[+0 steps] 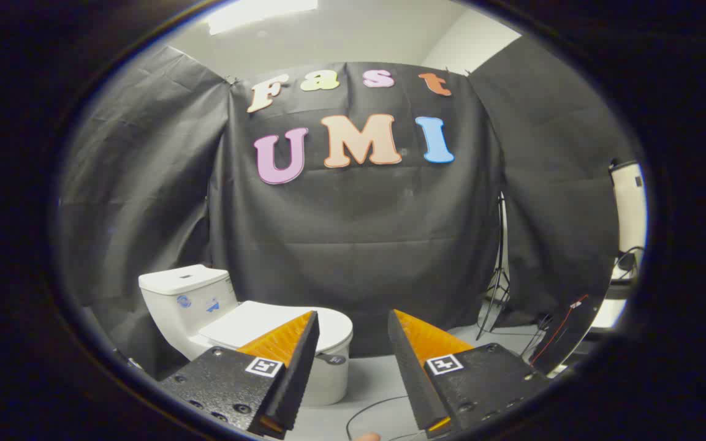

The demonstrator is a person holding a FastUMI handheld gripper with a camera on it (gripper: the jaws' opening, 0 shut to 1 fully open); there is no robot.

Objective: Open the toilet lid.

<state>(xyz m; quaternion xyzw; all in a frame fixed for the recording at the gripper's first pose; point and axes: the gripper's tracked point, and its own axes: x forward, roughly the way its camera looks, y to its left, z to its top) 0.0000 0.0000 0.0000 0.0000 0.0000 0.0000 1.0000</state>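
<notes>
2 fingers (304, 343) frame my view along the gripper (353, 321), and they stand spread apart with bare air between them, gripping nothing. I see the white toilet (206, 306) beyond the fingers and off to their left, standing on the pale floor (377, 380) against the black cloth wall (359, 245). Its lid (255, 324) lies flat and closed over the bowl, and my left finger overlaps the lid's near side in the picture, though the toilet sits well beyond the tip. The cistern (184, 282) rises behind the lid, with 2 small blue marks on its side; I cannot make out what they are. A thin dark cable (371, 407) curls over the floor between the fingers. To the right, beyond the other finger, a light stand (499, 275) with splayed legs stands by the cloth, and some loose wires (564, 312) trail near it.
</notes>
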